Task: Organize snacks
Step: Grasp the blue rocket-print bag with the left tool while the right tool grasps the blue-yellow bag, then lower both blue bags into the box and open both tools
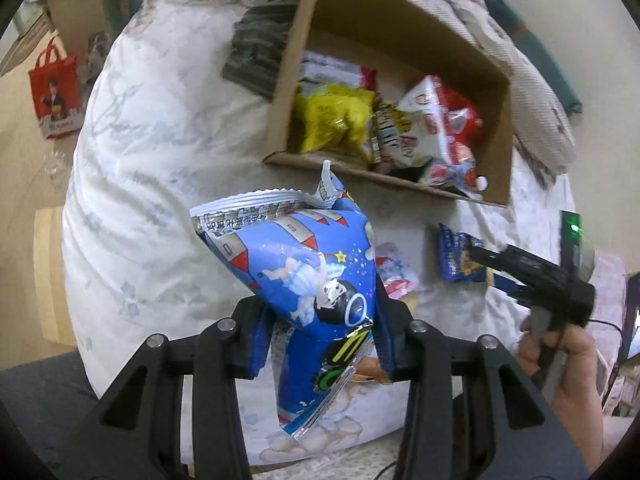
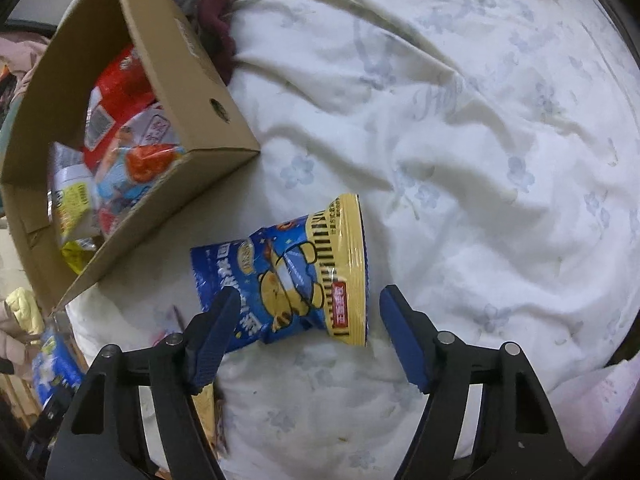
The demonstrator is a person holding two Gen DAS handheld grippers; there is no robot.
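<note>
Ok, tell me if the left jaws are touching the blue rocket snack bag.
Touching. The left wrist view shows both pads of the left gripper pressed against the blue rocket snack bag.

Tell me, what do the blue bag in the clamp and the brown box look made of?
Blue snack bag: thin glossy plastic film, probably foil-lined, judging by its highlights, crinkles and silvery crimped seal. Box: plain matte brown cardboard, with folded flaps and raw cut edges.

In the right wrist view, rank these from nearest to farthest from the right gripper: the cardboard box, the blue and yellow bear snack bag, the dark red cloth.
1. Blue and yellow bear snack bag: lying on the bedding between the open fingers of the right gripper.
2. Cardboard box: upper left, holding snacks.
3. Dark red cloth: behind the box, at the top.
</note>
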